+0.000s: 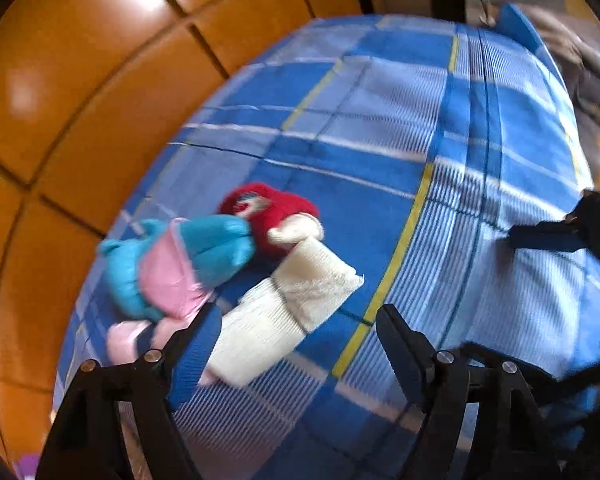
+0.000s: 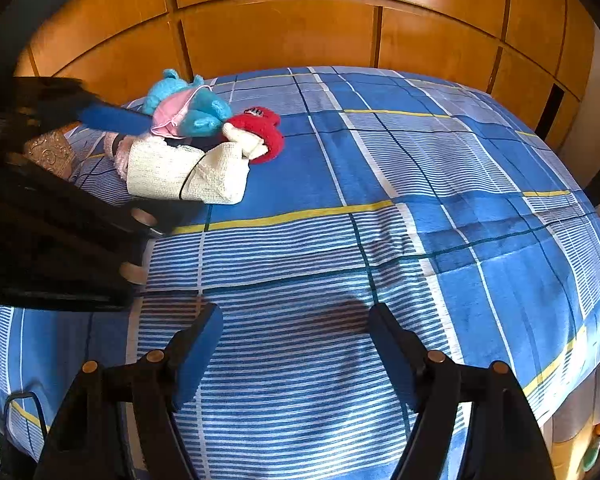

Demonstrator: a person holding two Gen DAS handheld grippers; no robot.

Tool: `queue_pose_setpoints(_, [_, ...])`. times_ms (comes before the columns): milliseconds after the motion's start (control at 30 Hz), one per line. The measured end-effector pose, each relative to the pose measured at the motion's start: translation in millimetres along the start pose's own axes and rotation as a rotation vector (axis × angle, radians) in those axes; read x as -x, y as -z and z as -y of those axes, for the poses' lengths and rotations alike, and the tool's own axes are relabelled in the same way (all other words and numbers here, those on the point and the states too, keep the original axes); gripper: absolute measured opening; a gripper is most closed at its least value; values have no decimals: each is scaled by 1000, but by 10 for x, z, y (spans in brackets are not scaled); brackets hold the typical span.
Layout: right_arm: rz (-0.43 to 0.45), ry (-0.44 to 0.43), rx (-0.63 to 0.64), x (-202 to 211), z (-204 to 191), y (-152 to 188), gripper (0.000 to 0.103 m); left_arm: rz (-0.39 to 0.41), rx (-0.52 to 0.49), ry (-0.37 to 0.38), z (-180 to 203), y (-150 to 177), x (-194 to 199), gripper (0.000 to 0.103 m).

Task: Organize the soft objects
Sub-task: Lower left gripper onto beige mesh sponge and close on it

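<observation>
Soft toys (image 2: 204, 120) and white knit cloth (image 2: 188, 174) heaped at bed's (image 2: 420, 200) far-left corner. Left tongs (image 1: 298, 322) spread, empty, over cloth. Right tongs (image 2: 296, 320) spread, empty, above bare bedspread.

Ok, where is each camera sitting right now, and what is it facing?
Left wrist: on the left tool, looking down at the pile of soft toys and cream knitted cloth on the blue checked bedspread; its own open fingers show, and the right tool's tip at the right edge.
Right wrist: on the right tool, open over bare bedspread, facing the wooden panelled headboard; the left tool enters from the left.
Shared: pile, bedspread, headboard.
</observation>
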State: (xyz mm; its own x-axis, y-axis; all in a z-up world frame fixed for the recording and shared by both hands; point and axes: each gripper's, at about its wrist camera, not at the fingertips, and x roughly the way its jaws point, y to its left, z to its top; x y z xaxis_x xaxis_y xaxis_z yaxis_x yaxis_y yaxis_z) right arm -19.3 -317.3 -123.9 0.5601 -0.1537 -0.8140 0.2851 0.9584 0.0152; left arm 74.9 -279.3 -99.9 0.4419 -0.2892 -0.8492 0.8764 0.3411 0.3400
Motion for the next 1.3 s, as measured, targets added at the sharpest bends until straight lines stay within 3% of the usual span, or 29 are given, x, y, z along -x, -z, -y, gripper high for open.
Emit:
queue_pose_setpoints(100, [-2,-1,-1,-2,3,1,77,-22,-17,17,-13,-69,-201,80])
queue_pose_setpoints(167, [0,-3,1,-9,14,-7,78,-6,24,63,-77,-107,-240,74])
queue_pose_setpoints(200, [-1,-5,1,-15,18,-15,78,-19,69,112,-135,-127,-262,64])
queue_pose_setpoints(333, [3,-7,3,-18,18,-13,78,-5,176,166,-188,-55,-151,52])
queue_pose_setpoints(500, [6,-6,13,-13,10,4,78,28,393,221,-226,270,181,51])
queue_pose_setpoints(600, [6,-4,25,-13,0,5,78,30,481,193,-144,566,340,52])
queue_pose_setpoints(733, [3,-4,40,-14,-10,1,79,-9,510,92,-17,869,226,69])
queue_pose_setpoints(800, [2,-2,49,-6,-22,6,79,36,519,97,-18,915,223,70])
queue_pose_setpoints(1000, [7,-9,66,-10,-9,6,80,74,515,97,-1,938,214,63])
queue_pose_setpoints(1100, [-30,-50,79,11,50,-12,79,111,524,105,7,1000,217,63])
queue_pose_setpoints(1200, [-50,-87,-7,45,242,-93,72,133,529,100,2,1030,216,63])
queue_pose_setpoints(1300, [-47,-112,-19,46,319,-292,55,154,547,110,-17,1062,216,63])
